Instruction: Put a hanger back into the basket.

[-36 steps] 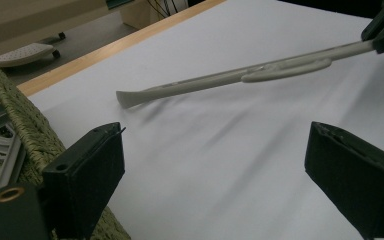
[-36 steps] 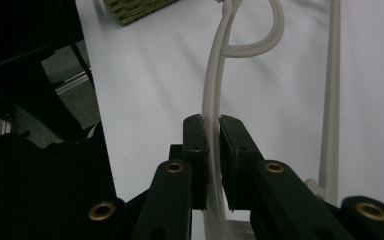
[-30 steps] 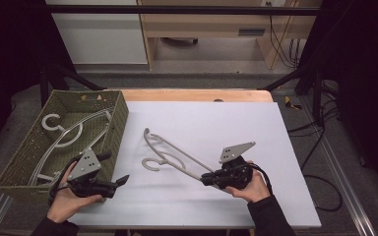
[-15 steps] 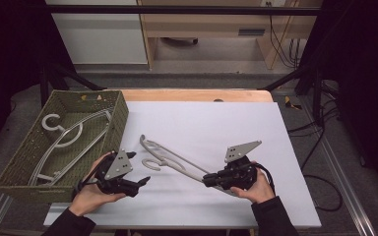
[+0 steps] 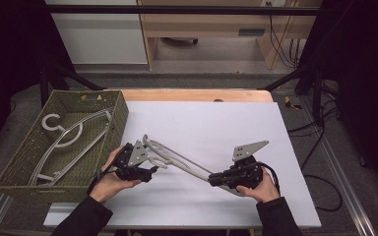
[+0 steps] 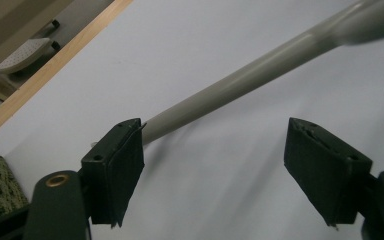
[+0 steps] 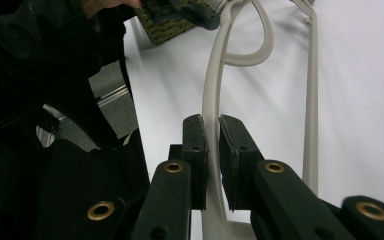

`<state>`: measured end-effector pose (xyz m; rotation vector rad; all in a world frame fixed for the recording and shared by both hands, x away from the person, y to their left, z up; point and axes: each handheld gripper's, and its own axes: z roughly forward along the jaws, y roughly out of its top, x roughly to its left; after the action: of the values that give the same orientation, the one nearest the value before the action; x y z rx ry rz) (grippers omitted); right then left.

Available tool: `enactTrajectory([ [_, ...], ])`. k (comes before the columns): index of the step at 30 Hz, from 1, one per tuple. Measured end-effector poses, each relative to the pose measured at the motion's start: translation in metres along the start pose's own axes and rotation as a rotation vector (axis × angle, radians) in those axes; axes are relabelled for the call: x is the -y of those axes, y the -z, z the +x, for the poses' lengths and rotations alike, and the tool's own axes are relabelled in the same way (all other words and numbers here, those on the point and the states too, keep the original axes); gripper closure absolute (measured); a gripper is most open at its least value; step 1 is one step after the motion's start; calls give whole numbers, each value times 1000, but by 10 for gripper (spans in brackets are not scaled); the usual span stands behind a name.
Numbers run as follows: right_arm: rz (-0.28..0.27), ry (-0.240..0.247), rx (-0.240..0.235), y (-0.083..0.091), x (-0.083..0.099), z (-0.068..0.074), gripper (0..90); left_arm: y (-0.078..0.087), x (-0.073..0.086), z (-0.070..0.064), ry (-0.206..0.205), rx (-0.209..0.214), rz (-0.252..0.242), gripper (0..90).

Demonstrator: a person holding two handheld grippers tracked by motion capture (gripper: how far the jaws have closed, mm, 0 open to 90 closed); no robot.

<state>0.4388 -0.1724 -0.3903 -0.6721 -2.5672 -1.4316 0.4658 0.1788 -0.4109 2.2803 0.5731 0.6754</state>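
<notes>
Hanger [image 5: 177,160]: grey-beige plastic, smooth, slight sheen along bar. Basket [image 5: 115,129]: woven olive fibre, rough, matt. Table [image 5: 216,123]: white top, matt, smooth; far edge bare light wood. Left gripper [image 6: 220,175]: black matt pads, edges look rubbery, though close view blurs them. Right gripper [image 7: 213,150]: black matt arms, brass-coloured shiny rivets.

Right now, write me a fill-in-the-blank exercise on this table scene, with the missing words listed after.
1. The right tongs are shut on the arm of a grey ____.
2. The left tongs stand ____, with the hanger's bar passing between their jaws.
3. Another hanger lies inside the woven green ____.
4. That container sits at the ____ end of the white table in the high view.

Missing words: hanger; open; basket; left
</notes>
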Motion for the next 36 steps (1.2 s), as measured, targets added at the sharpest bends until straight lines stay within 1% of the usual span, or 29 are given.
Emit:
enactTrajectory([
  [1,0,-3,-1,0,0,0,823,-3,0,1,-11,3,5,259],
  [5,1,-6,-2,0,1,-1,823,-11,0,1,-64,-13,13,311],
  [7,4,-4,0,0,1,-1,823,-14,-1,0,-61,-30,-8,353],
  [8,6,-2,2,0,1,-1,822,-14,-1,1,-73,-37,-7,372],
  [10,6,3,1,-1,1,-1,822,-16,-2,1,-68,-38,-31,398],
  [11,9,7,1,0,1,-1,822,-17,-3,1,-75,-43,-29,408],
  [13,8,7,0,0,1,-1,822,-21,-4,1,-74,-47,-26,428],
  [14,8,8,0,0,2,-1,822,-23,-4,2,-82,-50,-32,434],
  [16,10,10,-1,0,2,-1,822,-26,-3,2,-80,-51,-29,456],
  [19,11,8,-1,1,3,-1,822,-28,-3,0,-105,-73,-34,487],
  [20,7,4,-2,1,3,-1,822,-28,-4,0,-120,-78,-32,501],
  [22,4,6,2,2,4,-2,821,-28,-4,0,-130,-83,-36,516],
  [23,5,5,6,3,5,-2,821,-29,-4,-2,-137,-92,-39,525],
  [24,6,5,12,4,5,-3,821,-28,-4,-2,-149,-93,-33,534],
  [26,10,13,24,5,6,-4,821,-29,-4,-3,-147,-95,-43,544],
  [30,5,16,41,7,9,-5,818,-28,-4,-4,-166,-95,-34,554],
  [34,2,15,55,9,12,-8,813,-29,-4,-5,-160,-89,-44,559],
  [35,0,18,61,9,12,-9,811,-29,-5,-4,-170,-87,-35,561],
  [36,-1,16,63,9,13,-10,808,-29,-5,-5,-170,-87,-37,562],
])
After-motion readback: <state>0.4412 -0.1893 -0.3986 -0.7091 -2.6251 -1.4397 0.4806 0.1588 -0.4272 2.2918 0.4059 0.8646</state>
